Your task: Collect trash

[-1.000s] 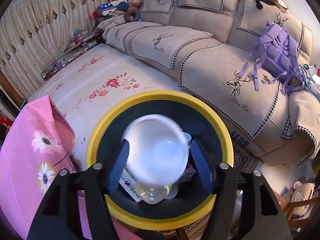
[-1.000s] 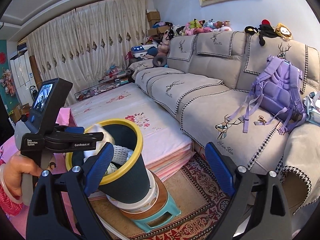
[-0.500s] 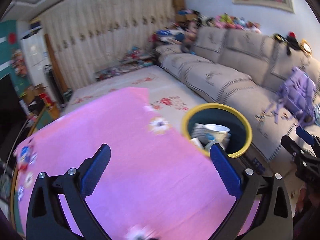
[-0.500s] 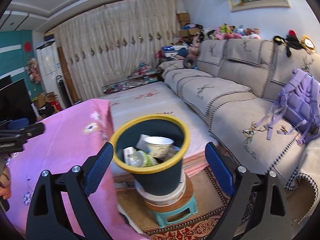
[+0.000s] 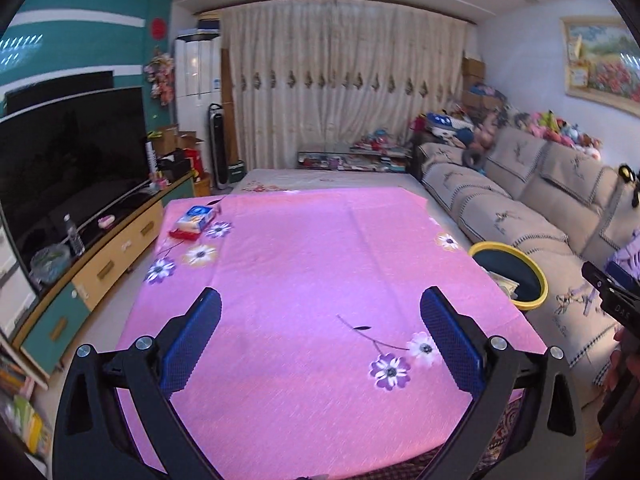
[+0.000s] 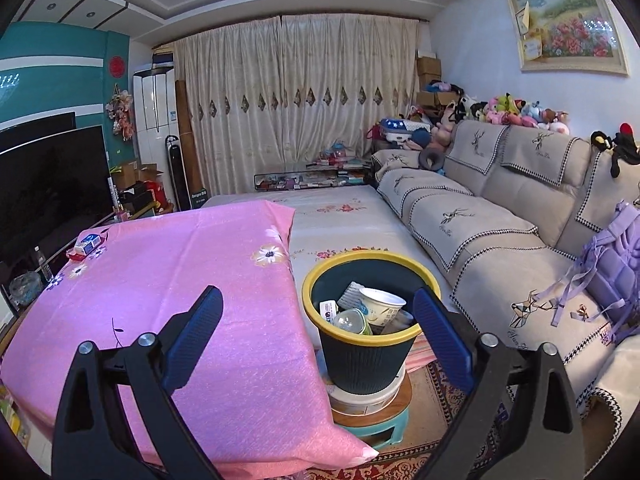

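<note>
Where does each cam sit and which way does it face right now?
Left wrist: on the left gripper, looking along its open fingers across the pink tablecloth toward the curtains; the right gripper's edge and a hand show at right.
Right wrist: on the right gripper, open, looking at the bin of trash between the table and the sofa.
Shared: tablecloth, bin, sofa, curtains, TV, the blue box.

Pink flower-printed tablecloth (image 5: 320, 264), dark-green yellow-rimmed bin (image 6: 366, 356), beige deer-patterned sofa (image 6: 500, 216), blue-padded black tongs (image 6: 318, 312).
</note>
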`<state>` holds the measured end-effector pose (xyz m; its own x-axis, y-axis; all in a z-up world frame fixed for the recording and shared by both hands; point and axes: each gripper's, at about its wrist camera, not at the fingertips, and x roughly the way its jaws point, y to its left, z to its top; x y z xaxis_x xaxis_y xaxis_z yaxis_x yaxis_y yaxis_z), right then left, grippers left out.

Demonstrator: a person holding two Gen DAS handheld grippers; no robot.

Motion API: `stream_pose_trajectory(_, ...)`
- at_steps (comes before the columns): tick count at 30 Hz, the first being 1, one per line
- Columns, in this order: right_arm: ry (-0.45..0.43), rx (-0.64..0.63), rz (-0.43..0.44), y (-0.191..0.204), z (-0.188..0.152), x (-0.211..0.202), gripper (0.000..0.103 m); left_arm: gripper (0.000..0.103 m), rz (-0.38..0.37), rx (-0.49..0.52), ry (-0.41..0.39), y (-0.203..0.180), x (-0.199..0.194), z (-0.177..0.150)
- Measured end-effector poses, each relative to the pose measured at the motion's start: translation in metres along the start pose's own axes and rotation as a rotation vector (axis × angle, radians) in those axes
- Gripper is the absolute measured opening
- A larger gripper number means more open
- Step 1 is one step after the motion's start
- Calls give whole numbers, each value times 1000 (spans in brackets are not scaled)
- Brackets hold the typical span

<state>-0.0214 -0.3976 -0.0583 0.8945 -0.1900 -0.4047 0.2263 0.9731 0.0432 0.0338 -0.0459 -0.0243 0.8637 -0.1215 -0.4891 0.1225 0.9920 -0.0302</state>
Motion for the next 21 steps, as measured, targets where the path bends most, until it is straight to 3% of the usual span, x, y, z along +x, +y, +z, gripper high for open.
stream_pose_trajectory(9, 0, -10, -3, 2, 1, -9, 92, 98, 87, -50, -28, 20, -12, -7)
stream_pose_trajectory(21, 19, 0, 7, 0, 1, -1, 92, 98, 107, -47, -26, 15, -10, -1)
